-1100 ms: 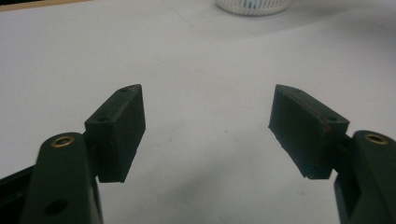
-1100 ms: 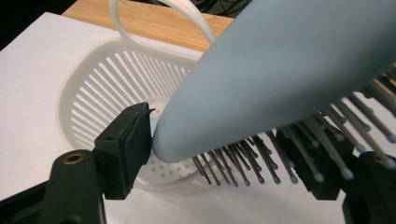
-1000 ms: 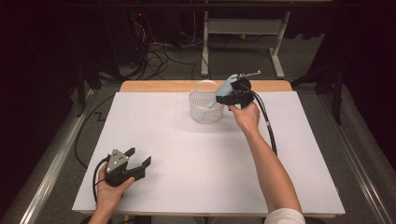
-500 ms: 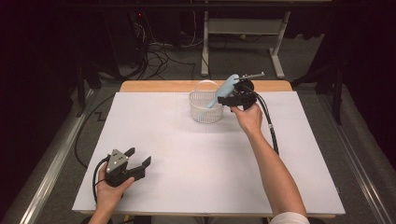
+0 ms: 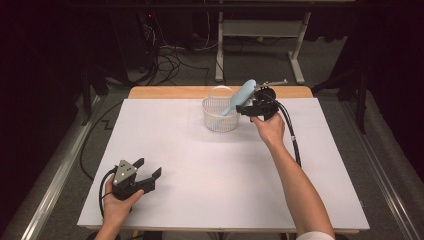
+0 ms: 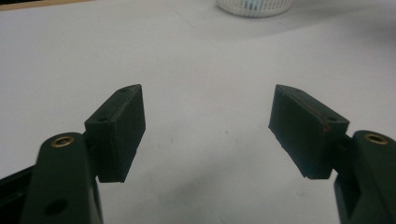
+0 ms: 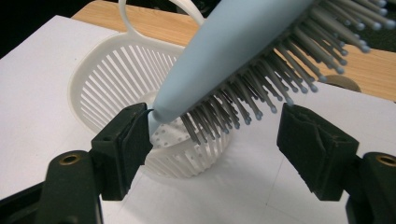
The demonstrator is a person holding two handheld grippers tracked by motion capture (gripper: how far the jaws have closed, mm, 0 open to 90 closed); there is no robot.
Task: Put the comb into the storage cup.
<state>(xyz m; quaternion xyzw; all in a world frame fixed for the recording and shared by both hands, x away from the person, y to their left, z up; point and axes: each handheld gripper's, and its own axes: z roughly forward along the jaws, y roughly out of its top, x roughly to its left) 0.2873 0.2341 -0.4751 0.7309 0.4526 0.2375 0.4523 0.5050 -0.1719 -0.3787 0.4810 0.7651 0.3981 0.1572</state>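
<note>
Pale blue hairbrush standing slantwise in white slatted basket: handle end down inside, bristled head up and out over the rim on the right gripper's side. Basket near the far edge of the counter, just short of the bare wooden strip.

Right gripper at the basket rim, jaws spread, brush neck between them. In the right gripper view, one pad touching or nearly touching the neck, the other well clear of the bristles; no pinch. Judged: brush resting on the basket under its own weight, release made.

To finish the step well:
- keep jaws wide and back out along the jaw line, away from the basket, not sideways
- mind the bristle tips over the far pad; a snag could tip brush and light basket together
- lift slightly before retreating so the near pad does not drag the neck
- watch the basket's hoop handle behind the brush

Room: broad bare white counter between basket and near edge, free path for withdrawal toward the person. Little margin behind the basket. Left gripper parked near the front left corner, jaws spread on nothing, well apart from the work
</note>
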